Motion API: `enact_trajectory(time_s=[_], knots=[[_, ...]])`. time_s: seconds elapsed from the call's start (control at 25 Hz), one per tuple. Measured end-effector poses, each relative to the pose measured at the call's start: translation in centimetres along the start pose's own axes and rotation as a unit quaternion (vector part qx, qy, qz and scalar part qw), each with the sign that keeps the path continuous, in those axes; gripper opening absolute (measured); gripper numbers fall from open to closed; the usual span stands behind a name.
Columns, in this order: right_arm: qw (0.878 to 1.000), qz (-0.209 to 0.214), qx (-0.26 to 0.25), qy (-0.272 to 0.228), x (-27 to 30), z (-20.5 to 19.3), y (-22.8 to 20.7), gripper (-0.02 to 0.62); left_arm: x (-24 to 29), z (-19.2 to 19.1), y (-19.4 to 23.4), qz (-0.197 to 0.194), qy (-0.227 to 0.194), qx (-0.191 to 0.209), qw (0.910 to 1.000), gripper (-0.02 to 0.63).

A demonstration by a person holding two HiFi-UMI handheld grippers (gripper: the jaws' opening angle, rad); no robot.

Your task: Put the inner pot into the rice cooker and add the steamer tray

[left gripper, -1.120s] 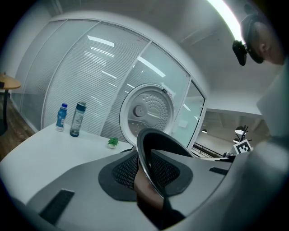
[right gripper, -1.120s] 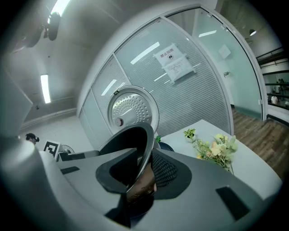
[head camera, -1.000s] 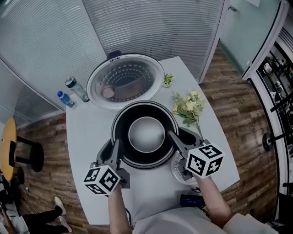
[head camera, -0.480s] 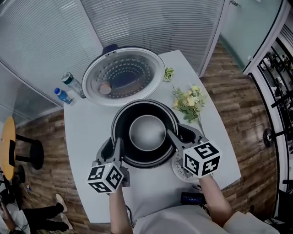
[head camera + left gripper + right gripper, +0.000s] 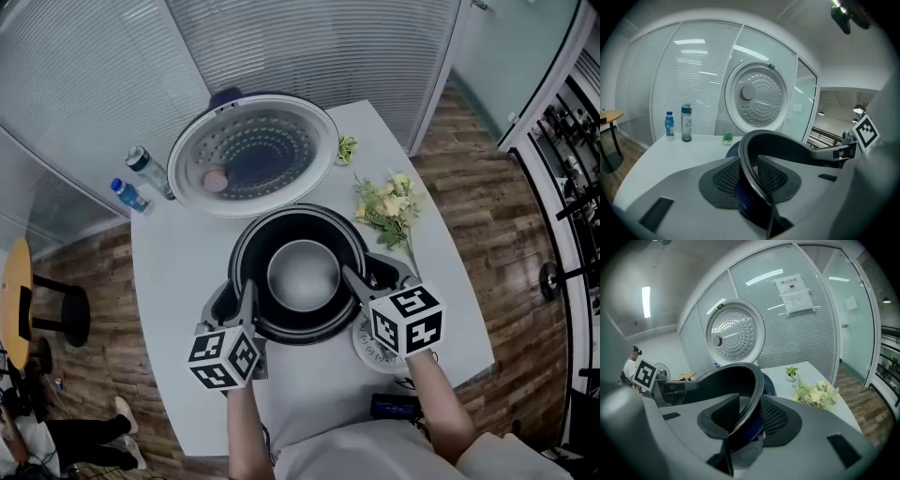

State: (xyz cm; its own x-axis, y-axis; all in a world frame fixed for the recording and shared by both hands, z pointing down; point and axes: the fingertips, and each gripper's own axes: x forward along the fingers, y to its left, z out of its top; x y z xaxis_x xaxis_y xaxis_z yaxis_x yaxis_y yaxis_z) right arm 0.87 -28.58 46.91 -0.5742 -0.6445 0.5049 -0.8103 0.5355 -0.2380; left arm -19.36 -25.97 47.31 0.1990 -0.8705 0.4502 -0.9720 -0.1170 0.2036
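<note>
The black inner pot (image 5: 302, 274) with its grey bottom sits in the dark blue rice cooker, whose round lid (image 5: 253, 155) stands open behind it. My left gripper (image 5: 246, 292) straddles the pot's left rim (image 5: 749, 154); its jaws have just been opening, but the pads still lie against the rim. My right gripper (image 5: 349, 277) straddles the right rim (image 5: 757, 380); its jaws have just been opening too, and a gap shows beside the rim. A pale round perforated piece (image 5: 364, 345), perhaps the steamer tray, lies partly hidden under the right gripper.
Two bottles (image 5: 147, 172) stand at the white table's far left. Artificial flowers (image 5: 389, 214) lie to the right of the cooker, with a small potted plant (image 5: 346, 148) behind them. A black device (image 5: 392, 409) sits at the near edge. A stool (image 5: 14, 300) stands on the floor at left.
Both grippers have sunk a little with the pot and rolled slightly. The pot sits lower in the cooker. The right jaws stand wider.
</note>
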Motion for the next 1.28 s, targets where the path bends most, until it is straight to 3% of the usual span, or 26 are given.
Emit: enact_trajectory(time_s=[0.28,0.4,0.52,0.96,1.28], knots=[[1.000,-0.010,-0.018,-0.003,0.2,0.0,0.1,0.153,0.5,-0.4,0.0,0.015,0.008,0.020,0.9997,0.118],[0.999,-0.020,-0.040,-0.013,0.3,-0.1,0.3,0.166,0.8,-0.5,-0.5,0.020,0.009,0.036,0.9991,0.213],[0.998,-0.031,-0.047,-0.019,-0.1,-0.2,0.3,0.202,0.7,-0.6,-0.3,0.030,0.002,0.046,0.9985,0.250],[0.997,-0.052,-0.033,-0.034,-2.6,-0.5,1.0,0.202,-1.0,-0.3,-0.9,0.001,-0.007,0.051,0.9987,0.250],[0.996,-0.075,-0.015,-0.036,-6.3,-2.8,3.3,0.202,-5.2,-0.7,-1.8,-0.030,-0.017,0.055,0.9979,0.250]])
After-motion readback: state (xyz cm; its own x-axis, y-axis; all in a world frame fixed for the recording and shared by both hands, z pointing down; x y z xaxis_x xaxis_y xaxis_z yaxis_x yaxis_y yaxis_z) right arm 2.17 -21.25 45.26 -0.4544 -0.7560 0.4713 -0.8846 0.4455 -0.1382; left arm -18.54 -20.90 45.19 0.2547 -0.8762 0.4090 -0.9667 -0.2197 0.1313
